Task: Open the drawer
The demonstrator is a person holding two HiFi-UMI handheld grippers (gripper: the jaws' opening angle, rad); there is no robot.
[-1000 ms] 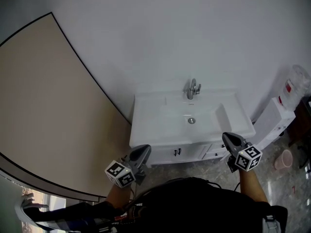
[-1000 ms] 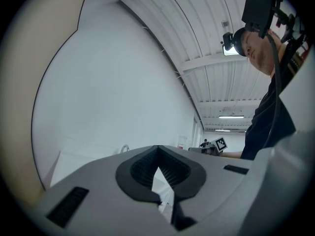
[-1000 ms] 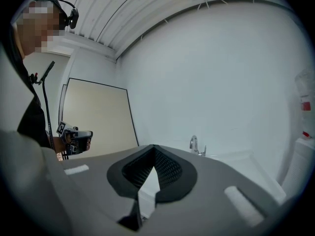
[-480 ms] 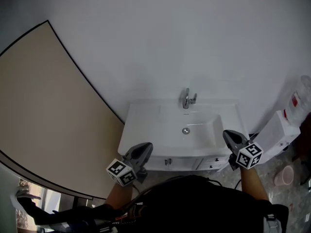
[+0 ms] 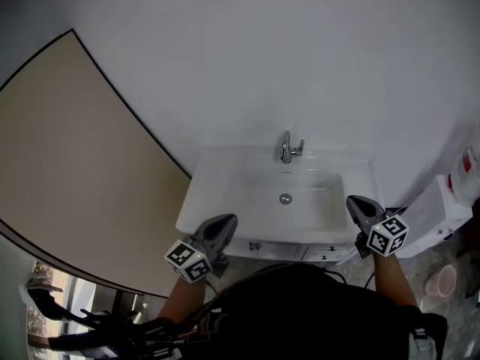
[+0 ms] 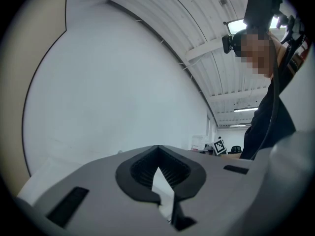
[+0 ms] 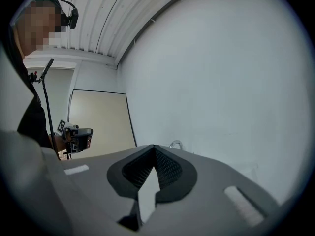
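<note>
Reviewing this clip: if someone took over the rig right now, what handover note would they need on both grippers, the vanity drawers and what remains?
Left gripper: fingers shut, empty, at the sink's left front edge in the head view.
Right gripper: fingers shut, empty, at the right front edge.
Drawers: under the white sink; fronts look closed, dark handles untouched.
Done: nothing on the drawer yet.
Left: open the fingers, take a handle, pull the drawer out.
</note>
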